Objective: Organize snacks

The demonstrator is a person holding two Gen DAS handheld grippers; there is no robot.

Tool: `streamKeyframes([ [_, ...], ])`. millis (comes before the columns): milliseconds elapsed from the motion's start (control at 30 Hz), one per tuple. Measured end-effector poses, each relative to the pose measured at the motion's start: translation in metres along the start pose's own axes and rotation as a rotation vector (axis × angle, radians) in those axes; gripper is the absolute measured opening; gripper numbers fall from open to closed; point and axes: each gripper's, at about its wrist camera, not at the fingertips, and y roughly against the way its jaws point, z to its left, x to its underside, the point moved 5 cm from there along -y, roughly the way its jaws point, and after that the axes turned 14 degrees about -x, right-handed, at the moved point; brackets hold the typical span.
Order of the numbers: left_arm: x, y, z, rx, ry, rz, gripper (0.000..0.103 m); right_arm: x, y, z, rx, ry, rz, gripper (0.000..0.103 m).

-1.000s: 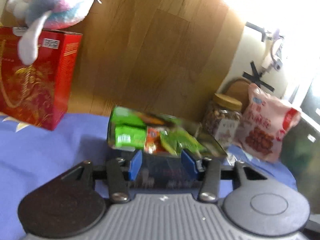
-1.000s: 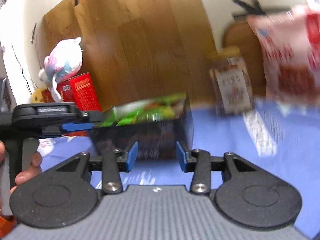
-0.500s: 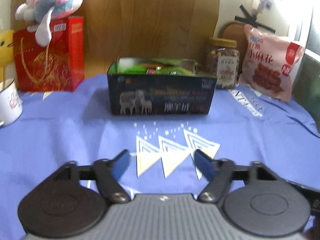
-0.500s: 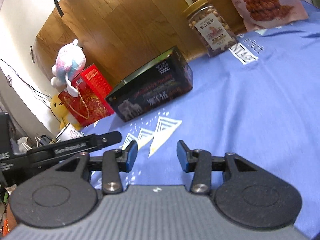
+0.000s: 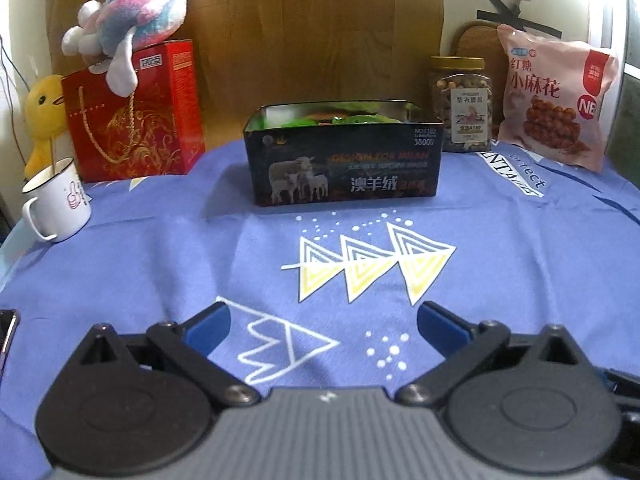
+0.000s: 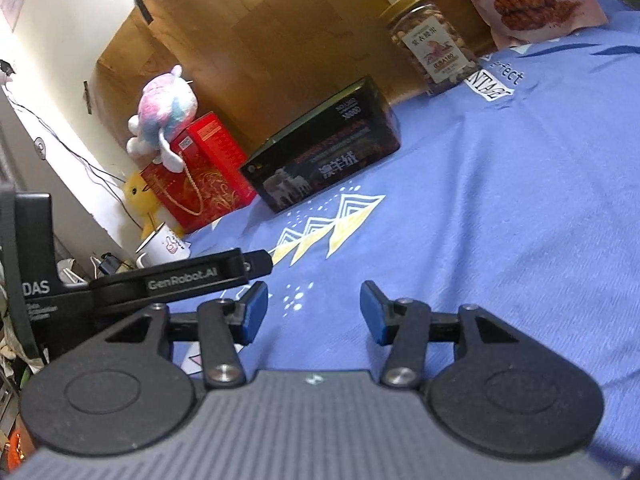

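Blue patterned cloth (image 5: 160, 248) is seen covering the counter, backed by a wooden panel. From left to right along the far edge are noted a white mug (image 5: 56, 200), a red gift box (image 5: 136, 120) with a plush toy (image 5: 132, 40) on top, a dark open box (image 5: 344, 160) holding green snack packets (image 5: 352, 118), a nut jar (image 5: 460, 108) just beside it, and a pink snack bag (image 5: 556, 100). The left claw (image 5: 323, 330) is held spread and empty, well short of the box. The right claw (image 6: 312, 312) is likewise spread, pinching nothing. Risk is judged as follows: the jar and bag stand upright against the wall, and a careless approach could topple either; the bag, being soft, may slip from a shallow pinch.
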Motion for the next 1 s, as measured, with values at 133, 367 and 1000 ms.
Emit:
streamKeyframes([
  [133, 0.000, 0.003, 0.001, -0.019, -0.007, -0.016, 0.103, -0.001, 0.003, 0.001, 0.003, 0.002, -0.008, 0.054],
  [367, -0.002, 0.005, -0.004, -0.019, -0.032, -0.029, 0.103, -0.002, 0.007, 0.000, 0.031, 0.008, -0.027, 0.055],
  [1000, 0.012, -0.008, -0.013, -0.011, 0.059, -0.005, 0.103, 0.014, 0.036, -0.010, 0.172, 0.040, -0.054, 0.074],
])
